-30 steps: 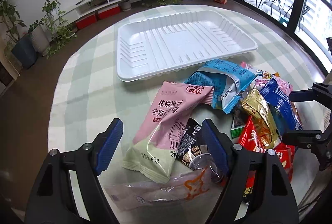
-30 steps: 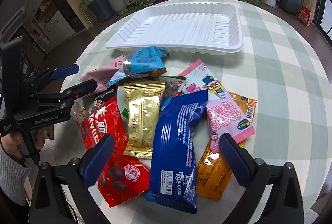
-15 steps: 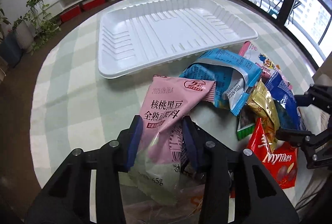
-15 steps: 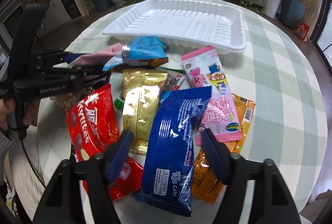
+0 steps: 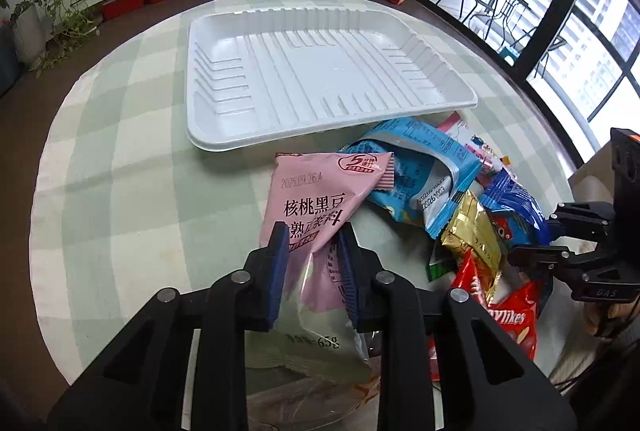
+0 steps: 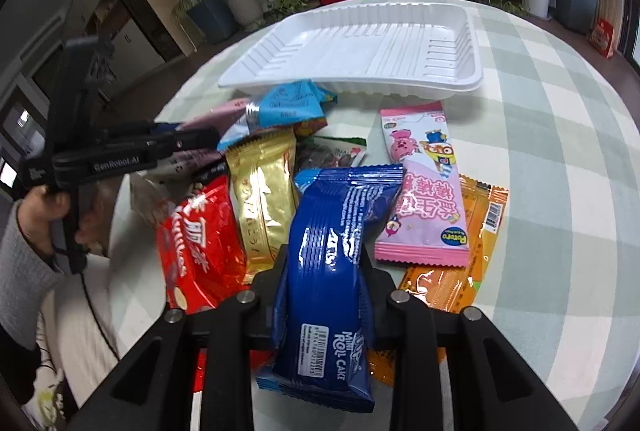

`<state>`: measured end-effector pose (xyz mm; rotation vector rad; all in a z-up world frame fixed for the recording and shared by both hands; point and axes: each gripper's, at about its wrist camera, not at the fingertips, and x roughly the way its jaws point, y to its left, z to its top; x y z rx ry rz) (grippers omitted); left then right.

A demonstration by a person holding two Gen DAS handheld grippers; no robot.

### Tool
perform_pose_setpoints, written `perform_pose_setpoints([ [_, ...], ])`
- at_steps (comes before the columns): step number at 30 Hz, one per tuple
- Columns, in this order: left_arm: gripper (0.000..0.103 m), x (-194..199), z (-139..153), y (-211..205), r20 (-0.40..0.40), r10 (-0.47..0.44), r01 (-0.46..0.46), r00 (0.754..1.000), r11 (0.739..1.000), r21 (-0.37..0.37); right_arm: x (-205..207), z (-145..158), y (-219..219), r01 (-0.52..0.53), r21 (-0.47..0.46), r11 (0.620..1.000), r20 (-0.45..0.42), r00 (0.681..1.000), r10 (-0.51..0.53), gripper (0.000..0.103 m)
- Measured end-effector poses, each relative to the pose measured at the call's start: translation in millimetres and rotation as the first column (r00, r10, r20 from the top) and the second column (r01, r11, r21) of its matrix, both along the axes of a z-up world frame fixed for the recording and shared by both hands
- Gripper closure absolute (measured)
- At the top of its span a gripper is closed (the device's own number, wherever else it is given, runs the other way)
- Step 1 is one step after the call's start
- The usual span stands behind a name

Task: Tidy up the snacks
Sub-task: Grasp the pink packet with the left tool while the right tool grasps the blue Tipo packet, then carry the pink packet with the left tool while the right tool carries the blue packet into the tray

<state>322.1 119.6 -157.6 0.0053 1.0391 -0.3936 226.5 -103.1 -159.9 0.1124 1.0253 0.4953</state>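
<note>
1. The left gripper (image 5: 312, 245) has just been closing, and a pink and pale green snack bag (image 5: 320, 199) is between its blue pads (image 5: 277, 271). The pads press on the bag's sides and crumple it in the middle.
2. The pink top of that bag sticks out ahead of the left gripper. Its pale green end lies back under the gripper.
3. The right gripper (image 6: 322, 259) has just been closing too. It is clamped on a blue roll cake pack (image 6: 332, 251), squeezing it in at the sides.
4. The blue pack runs right through the right gripper. One end sticks out ahead and the other end comes back toward the camera.
5. Just to the left of the right gripper lie a gold packet (image 6: 262, 199) and a red bag (image 6: 196, 247).
6. Just to the right of it lie a pink cartoon pack (image 6: 424, 191) and an orange packet (image 6: 476, 251) under that one.
7. A light blue packet (image 5: 424, 167) sits ahead and to the right of the left gripper.
8. A white tray (image 5: 320, 71) sits on the bench (image 5: 120, 151) well ahead of both grippers, past the pile of snacks.
9. A hand (image 6: 44, 215) in a grey sleeve holds the left gripper's handle.
</note>
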Motion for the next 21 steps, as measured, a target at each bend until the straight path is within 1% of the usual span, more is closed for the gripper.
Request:
perform_pose_setpoints([
  [3,0.084,-0.9,2.6,3.0,-0.013,0.004,-0.004,1.000,1.000,-0.025,1.7,3.5,-10.2,0.013,0.081,0.997,-0.024,1.000,-0.011,0.072],
  [7,0.087,-3.9,7.8,7.4,-0.022,0.011,-0.013,1.000,0.998,-0.057,3.7,6.1,-23.4,0.034,0.186,0.982,-0.062,0.998,-0.022,0.072],
  [13,0.091,-9.7,15.4,16.6,-0.028,0.033,-0.036,0.999,0.993,-0.110,7.9,12.2,-33.0,0.052,0.288,0.956,-0.089,0.996,-0.028,0.072],
  [21,0.095,-16.9,26.0,23.3,-0.032,0.041,-0.046,0.999,0.982,-0.181,12.2,17.0,-43.6,0.060,0.373,0.926,-0.104,0.994,-0.022,0.072],
])
